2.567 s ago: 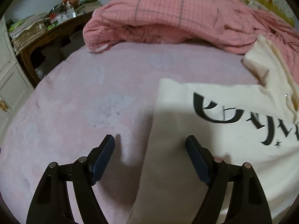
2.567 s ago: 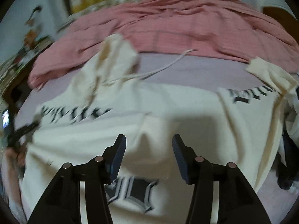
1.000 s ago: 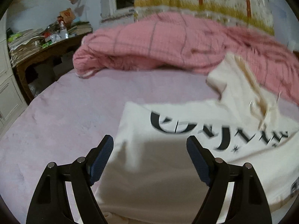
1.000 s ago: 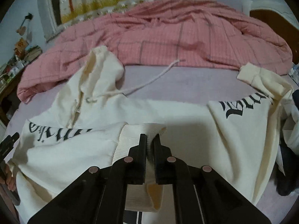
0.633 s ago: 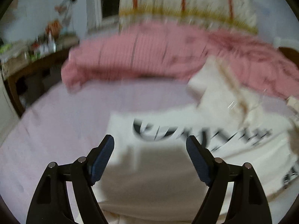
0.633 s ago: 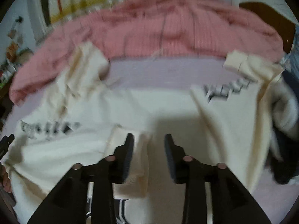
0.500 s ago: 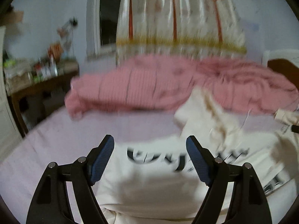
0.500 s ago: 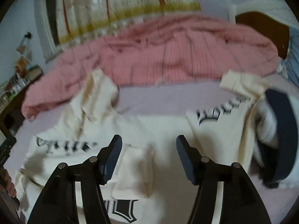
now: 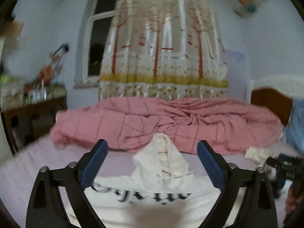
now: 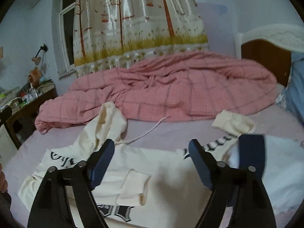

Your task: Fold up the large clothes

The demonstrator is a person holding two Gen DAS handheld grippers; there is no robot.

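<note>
Right wrist view had your right gripper (image 10: 151, 163) tilted down toward the bed, its jaws spread wide after just opening, nothing between the pads. Below them the cream hoodie (image 10: 163, 169) lay flat on the lilac sheet (image 10: 171, 131), one ribbed cuff (image 10: 134, 187) folded across the chest, the hood (image 10: 108, 125) thrown back toward the pink checked quilt (image 10: 171, 93). The other sleeve (image 10: 230, 122) lay out to the right. From the left wrist view, your left gripper (image 9: 152, 164) pointed nearly level, jaws also wide from just opening further and empty, the hood (image 9: 163, 159) framed between them beyond the pads. Past the quilt hung a tree-printed curtain (image 9: 163, 57), with a cluttered wooden table (image 9: 36, 108) at the left.
</note>
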